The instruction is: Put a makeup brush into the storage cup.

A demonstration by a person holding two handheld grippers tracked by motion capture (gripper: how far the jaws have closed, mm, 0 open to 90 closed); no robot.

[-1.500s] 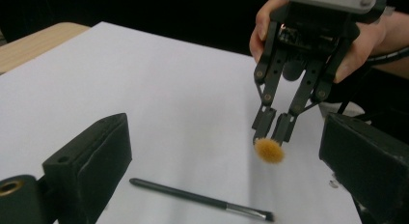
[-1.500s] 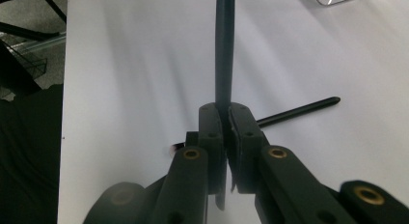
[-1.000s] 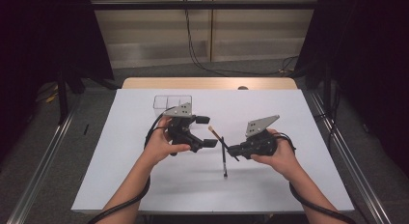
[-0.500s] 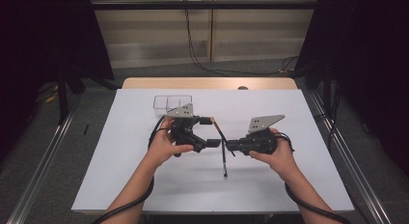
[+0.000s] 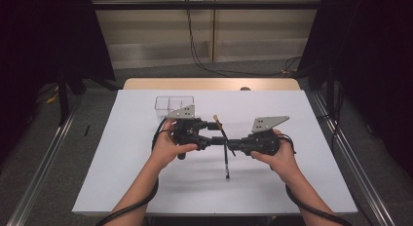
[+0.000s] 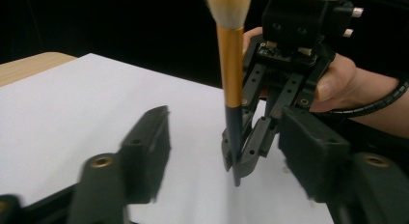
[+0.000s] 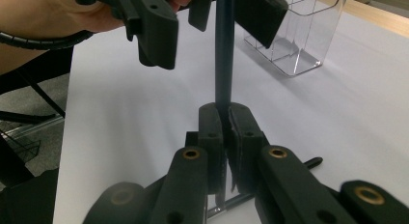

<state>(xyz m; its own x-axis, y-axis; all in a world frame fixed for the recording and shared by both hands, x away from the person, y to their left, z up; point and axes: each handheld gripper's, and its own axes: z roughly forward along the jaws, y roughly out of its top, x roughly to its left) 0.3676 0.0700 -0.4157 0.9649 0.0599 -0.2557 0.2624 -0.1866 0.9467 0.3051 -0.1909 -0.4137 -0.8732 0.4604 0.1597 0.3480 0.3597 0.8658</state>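
1. Since the earlier frame the left gripper (image 5: 210, 133) had moved in on the brush (image 5: 221, 134); its jaws had just been closing, brush between them, pads not yet touching.
2. Right gripper (image 5: 233, 144) was clamped tight on the dark handle, holding the brush up off the table (image 5: 122, 187), bristles tilted away from the person. I read it as presenting the brush for a handover.
3. A second brush (image 5: 226, 162) lay flat below.
4. The clear bin (image 5: 168, 103) stood farther back, likely the destination.

Lab: dark curtains (image 5: 44, 36), rig table (image 5: 146, 187)
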